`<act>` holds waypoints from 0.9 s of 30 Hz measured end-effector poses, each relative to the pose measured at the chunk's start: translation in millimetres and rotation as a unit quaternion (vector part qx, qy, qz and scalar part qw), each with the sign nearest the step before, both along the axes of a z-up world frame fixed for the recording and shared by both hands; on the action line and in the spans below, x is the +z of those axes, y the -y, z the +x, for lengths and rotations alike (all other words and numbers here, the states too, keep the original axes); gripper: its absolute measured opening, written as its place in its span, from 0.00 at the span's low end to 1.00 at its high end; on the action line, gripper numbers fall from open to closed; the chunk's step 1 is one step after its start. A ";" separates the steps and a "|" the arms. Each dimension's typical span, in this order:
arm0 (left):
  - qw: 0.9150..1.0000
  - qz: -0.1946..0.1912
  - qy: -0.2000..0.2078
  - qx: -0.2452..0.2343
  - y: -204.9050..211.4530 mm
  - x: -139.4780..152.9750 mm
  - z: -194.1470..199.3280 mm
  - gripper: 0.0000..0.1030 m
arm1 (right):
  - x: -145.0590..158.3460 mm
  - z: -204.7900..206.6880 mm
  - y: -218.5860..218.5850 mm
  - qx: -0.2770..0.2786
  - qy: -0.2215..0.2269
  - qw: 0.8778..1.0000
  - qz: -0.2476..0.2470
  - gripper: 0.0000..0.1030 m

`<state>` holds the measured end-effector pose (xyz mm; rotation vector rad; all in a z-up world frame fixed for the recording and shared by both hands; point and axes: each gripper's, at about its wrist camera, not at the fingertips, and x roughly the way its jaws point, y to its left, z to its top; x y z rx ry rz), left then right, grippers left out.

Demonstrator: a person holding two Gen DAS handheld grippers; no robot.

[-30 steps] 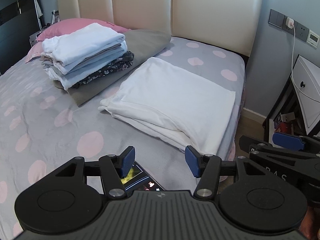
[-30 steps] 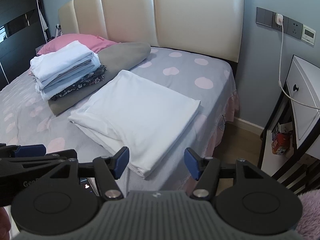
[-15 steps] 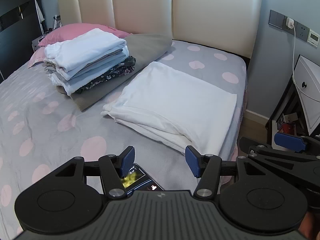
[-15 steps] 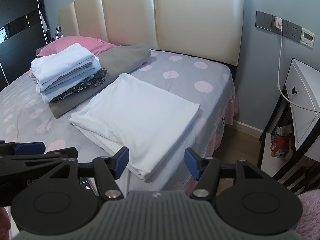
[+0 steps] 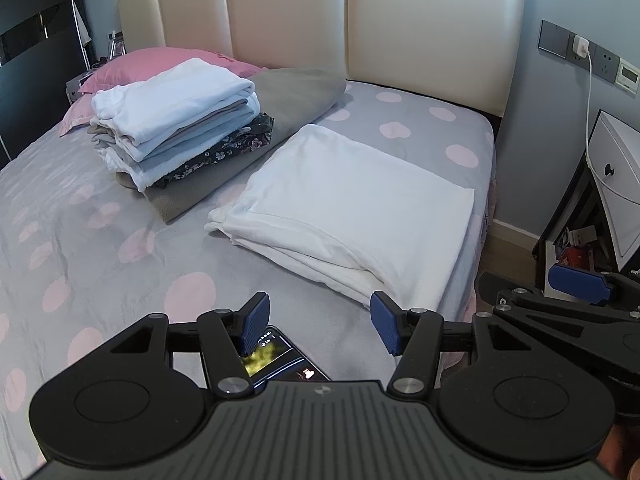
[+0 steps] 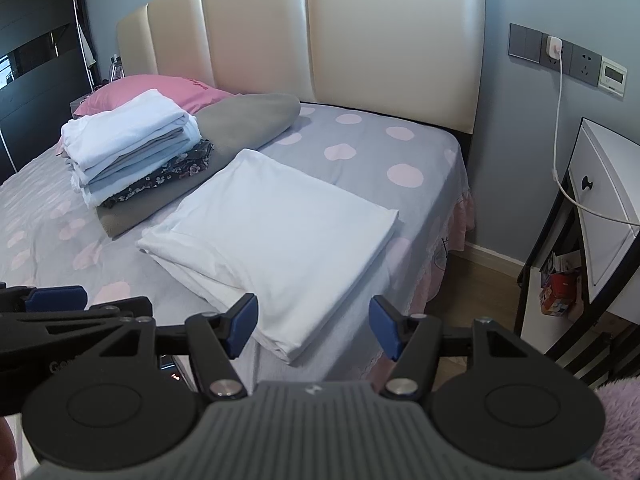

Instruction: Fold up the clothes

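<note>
On the bed's near right corner: white garment folded, both grippers empty.

I read the folding step on the white garment (image 5: 352, 216) as complete; it lies flat and squared on the spotted bed sheet (image 5: 100, 248), just beside the stack of folded clothes (image 5: 176, 120) that rests on a grey blanket (image 5: 288, 96). My left gripper (image 5: 318, 322) and right gripper (image 6: 312, 326) hover side by side short of the garment's near edge, both angled downward, jaws spread with nothing between the pads. A phone (image 5: 280, 360) lies on the sheet under the left gripper. Next move, in my judgement: grip the garment's near edge at two points, lift level, transfer onto the stack.
</note>
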<state>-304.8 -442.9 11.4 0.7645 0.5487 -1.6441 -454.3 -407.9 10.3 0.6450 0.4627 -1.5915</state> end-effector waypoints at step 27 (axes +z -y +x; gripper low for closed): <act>1.000 0.001 0.006 0.002 -3.4 -1.0 -1.0 0.51 | 1.1 2.4 -0.6 -0.003 -0.007 1.000 0.002 0.62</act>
